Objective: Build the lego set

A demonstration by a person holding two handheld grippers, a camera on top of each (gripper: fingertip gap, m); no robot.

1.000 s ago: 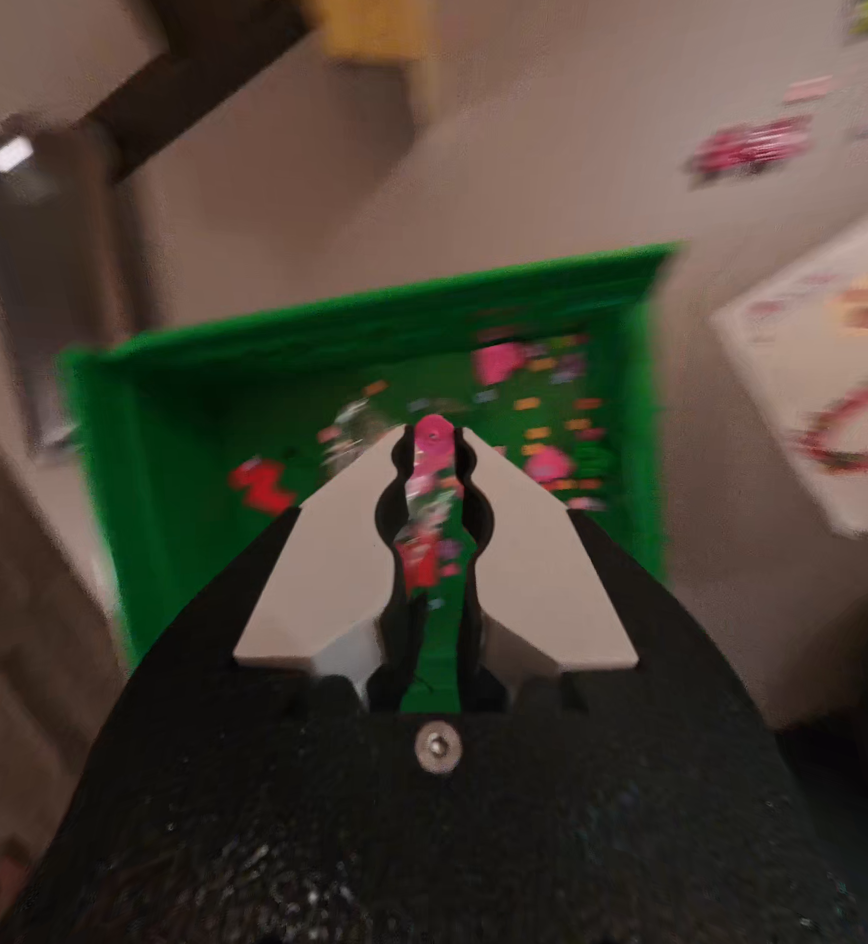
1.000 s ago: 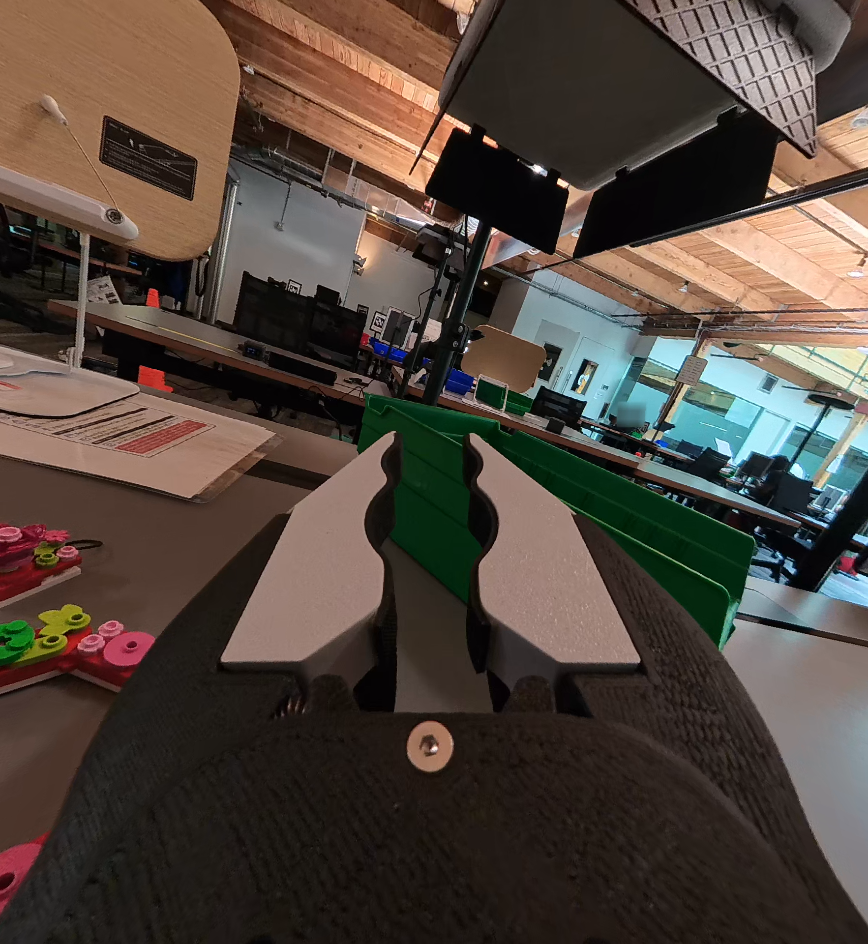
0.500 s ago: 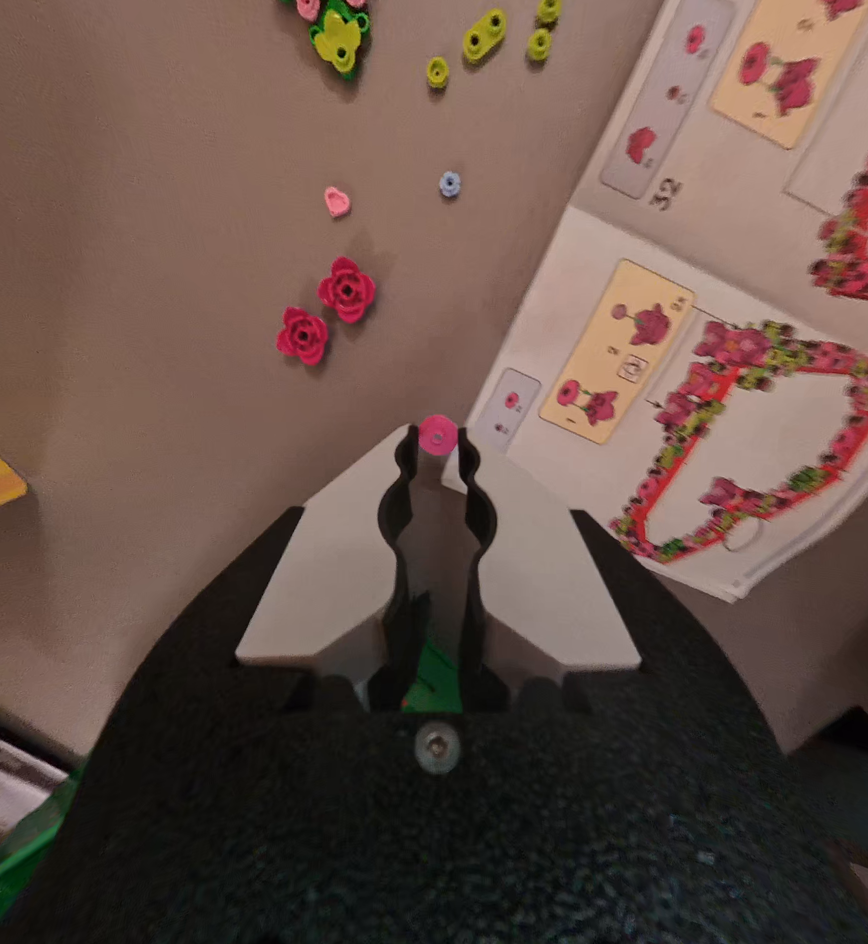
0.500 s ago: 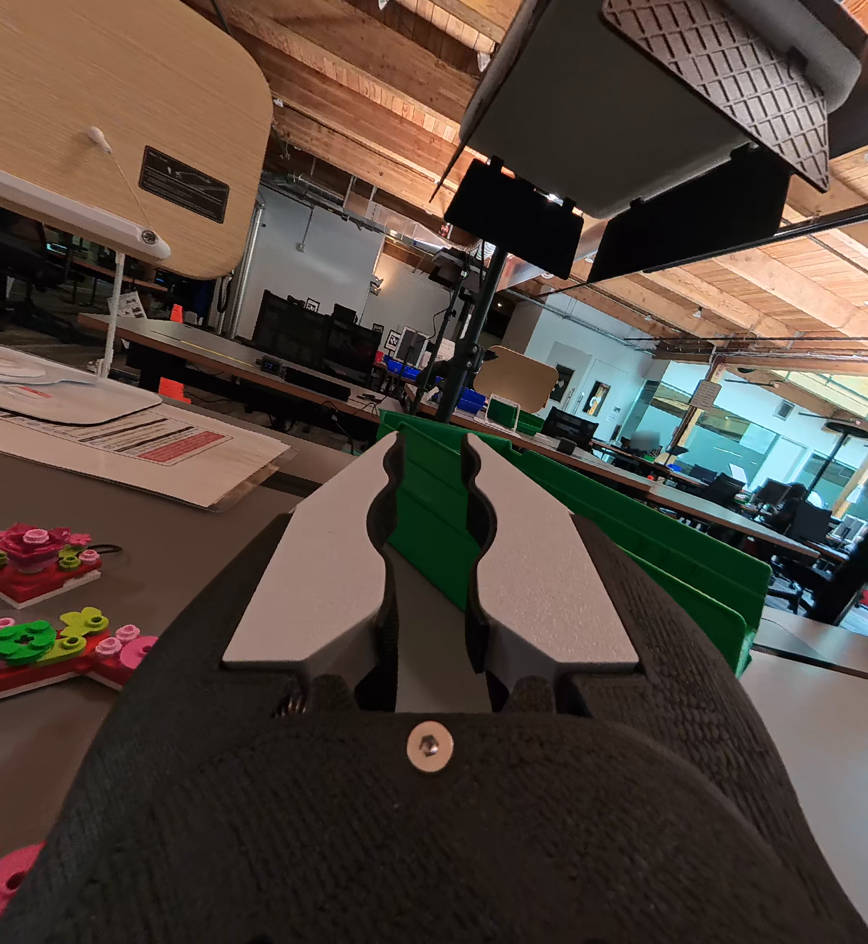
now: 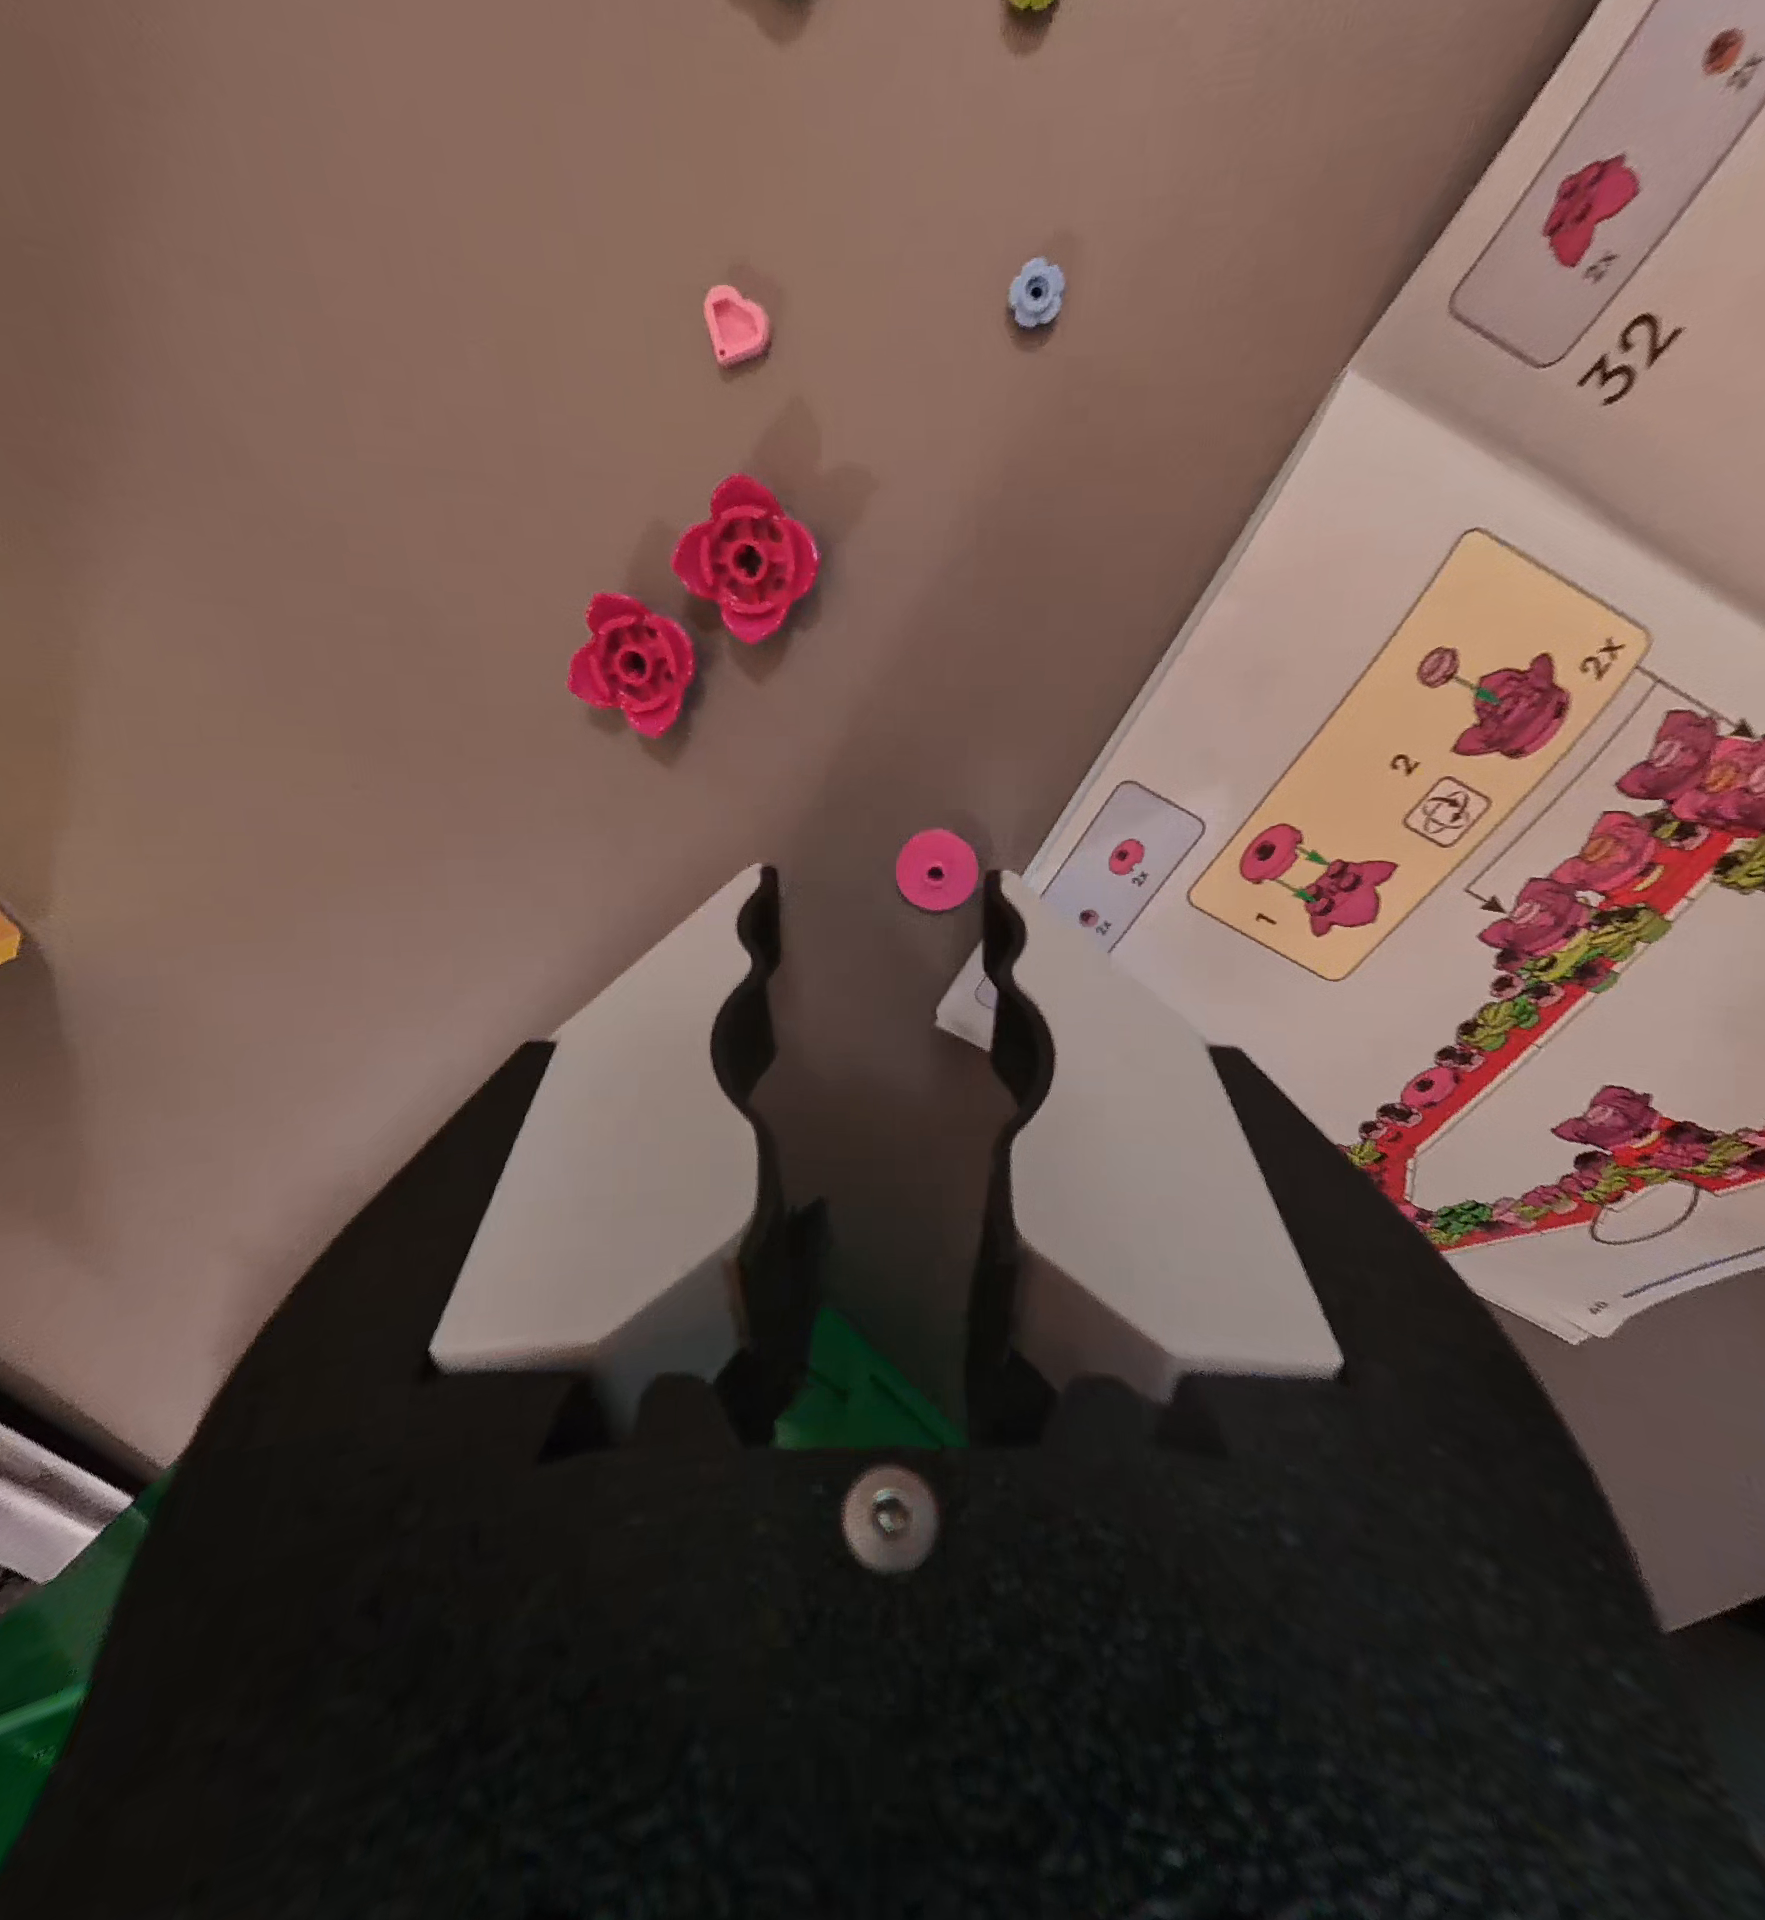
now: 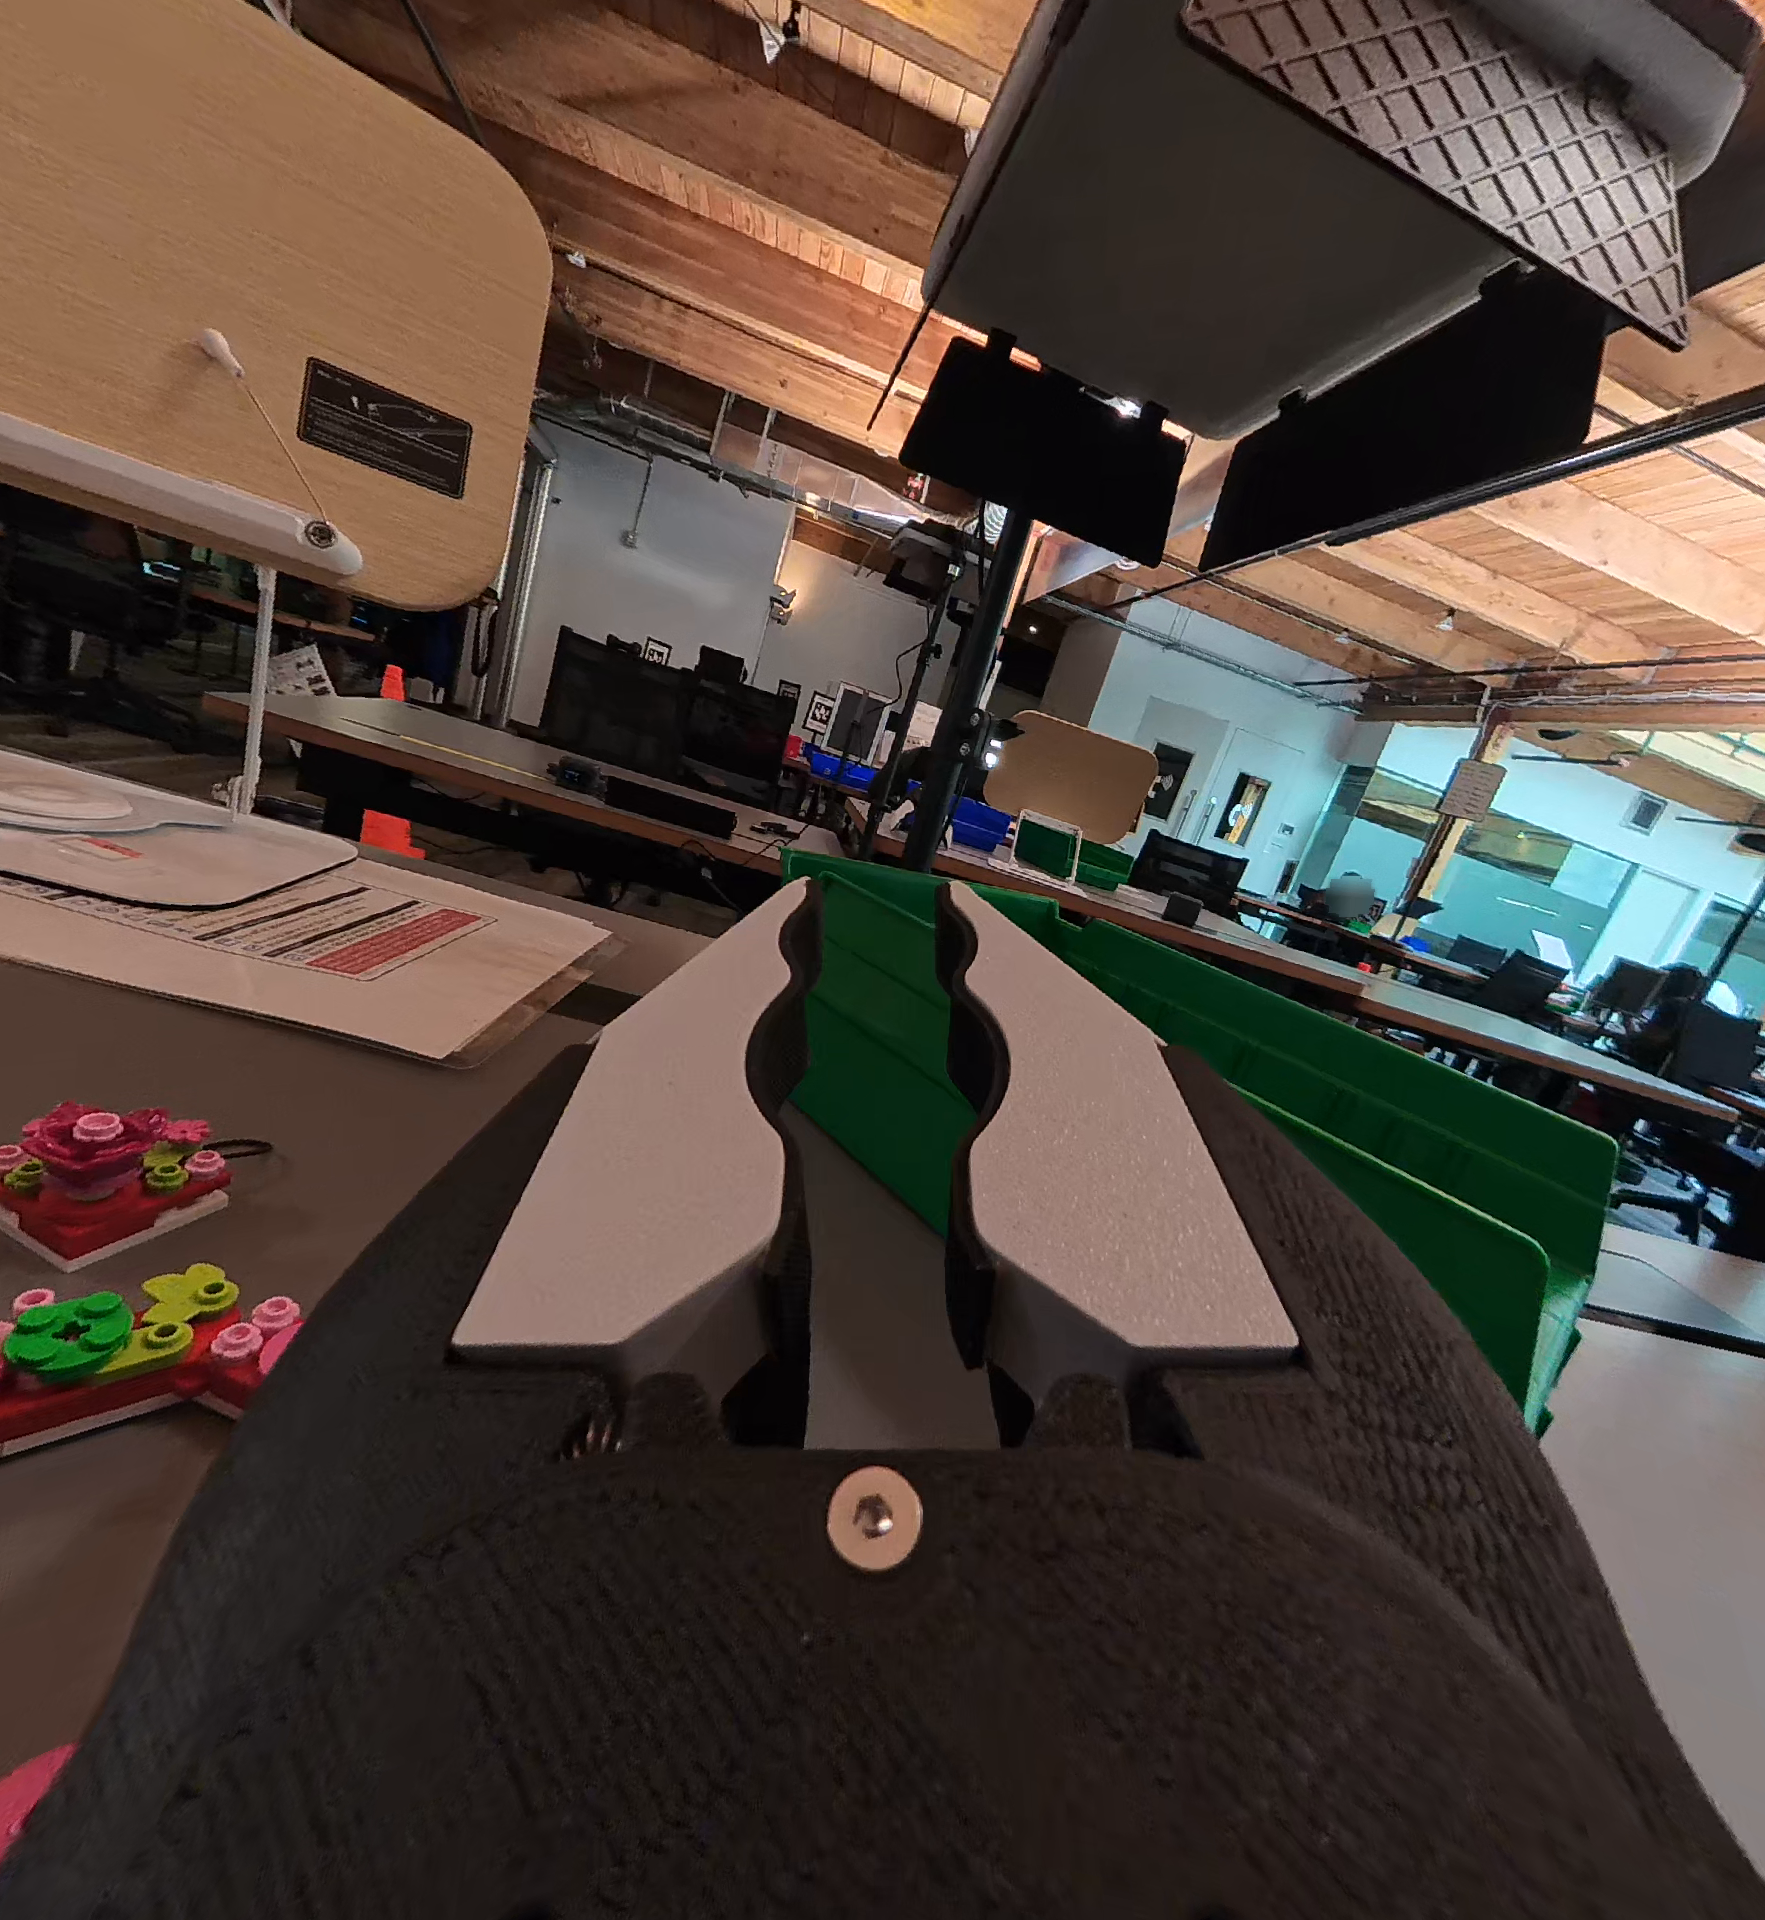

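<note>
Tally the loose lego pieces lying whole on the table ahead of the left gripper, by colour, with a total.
Dark pink roses: 2
Bright pink round piece: 1, near the open left gripper
Pale pink heart: 1
Pale blue flower: 1
Total: 5

My left gripper (image 5: 876,883) points steeply downward, its two grey fingers spread wide apart with nothing pinched between them, the black wavy pads (image 5: 1008,997) facing each other across the gap. My right gripper (image 6: 876,902) is held low and aimed nearly level, fingers parted by a narrower gap, empty too, its pads not touching
</note>
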